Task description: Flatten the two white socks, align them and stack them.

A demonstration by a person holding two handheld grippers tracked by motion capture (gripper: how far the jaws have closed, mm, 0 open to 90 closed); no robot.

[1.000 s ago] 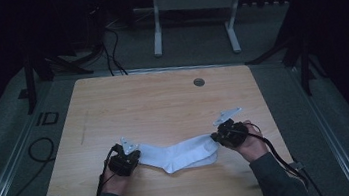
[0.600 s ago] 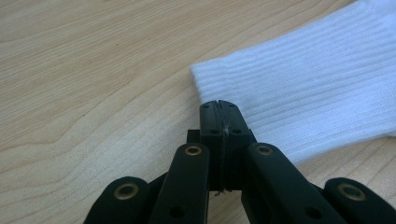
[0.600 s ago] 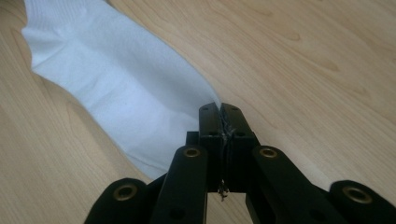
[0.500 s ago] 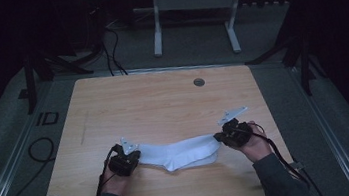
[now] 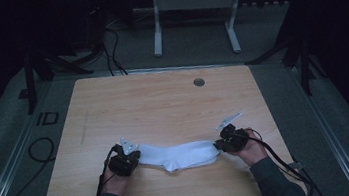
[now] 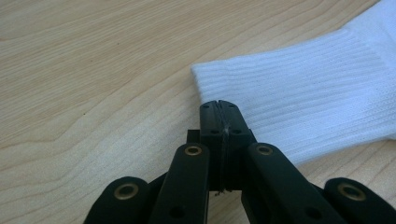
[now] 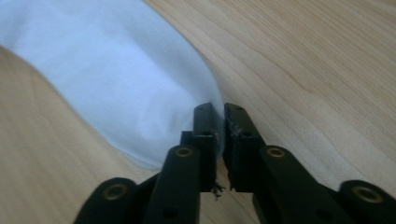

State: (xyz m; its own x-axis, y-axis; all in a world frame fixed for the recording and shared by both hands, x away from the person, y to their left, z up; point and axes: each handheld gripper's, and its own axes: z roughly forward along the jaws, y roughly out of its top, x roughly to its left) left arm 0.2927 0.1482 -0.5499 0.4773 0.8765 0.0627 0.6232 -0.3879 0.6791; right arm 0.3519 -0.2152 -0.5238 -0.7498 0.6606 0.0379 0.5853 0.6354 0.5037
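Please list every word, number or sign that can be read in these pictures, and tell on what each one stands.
"ID": dark marks on the grey floor beside the table's left edge, in the high view; they read roughly so, blurred.
No text on the white sock, on the left gripper or on the right gripper.

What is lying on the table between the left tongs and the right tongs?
A white sock lies stretched between the left tongs and the right tongs, one at each end. The high view shows it on the wooden table.
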